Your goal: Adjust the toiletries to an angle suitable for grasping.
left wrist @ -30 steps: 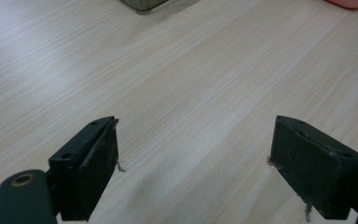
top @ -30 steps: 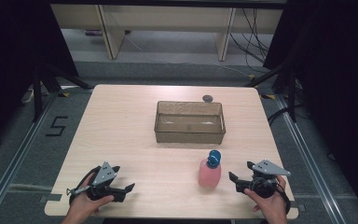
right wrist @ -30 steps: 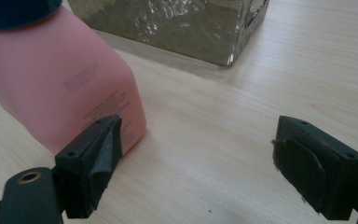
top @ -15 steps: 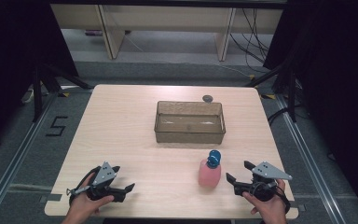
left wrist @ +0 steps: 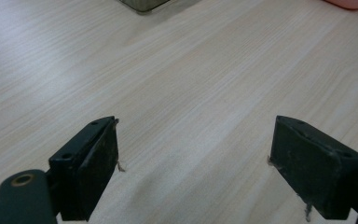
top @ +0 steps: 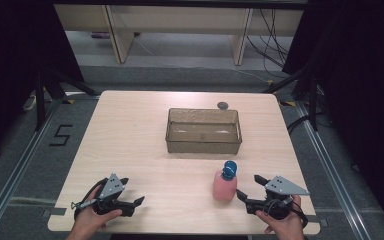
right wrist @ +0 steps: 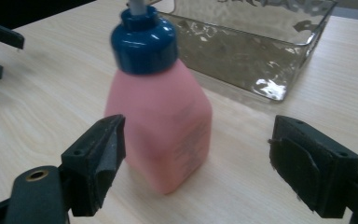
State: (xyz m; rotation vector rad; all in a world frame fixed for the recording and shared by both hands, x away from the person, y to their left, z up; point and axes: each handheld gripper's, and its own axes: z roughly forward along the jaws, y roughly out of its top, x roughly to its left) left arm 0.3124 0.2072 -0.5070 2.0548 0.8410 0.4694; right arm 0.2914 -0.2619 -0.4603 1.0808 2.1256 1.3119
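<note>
A pink bottle (top: 224, 185) with a blue cap stands upright on the wooden table (top: 130, 140), near the front right. My right gripper (top: 249, 187) sits just to its right with the jaws wide open. In the right gripper view the bottle (right wrist: 161, 116) stands close ahead, in line with the gap of this gripper (right wrist: 198, 158), and neither jaw touches it. My left gripper (top: 131, 190) rests open at the front left, over bare wood with nothing between the jaws of the gripper (left wrist: 198, 158).
A smoky clear plastic bin (top: 203, 131) sits mid-table beyond the bottle, its wall (right wrist: 256, 46) showing behind the bottle. A small dark round object (top: 222, 105) lies behind the bin. Bare wood spreads across the left half.
My right gripper has edged slightly closer to the bottle. The left gripper and the bottle have stayed put.
</note>
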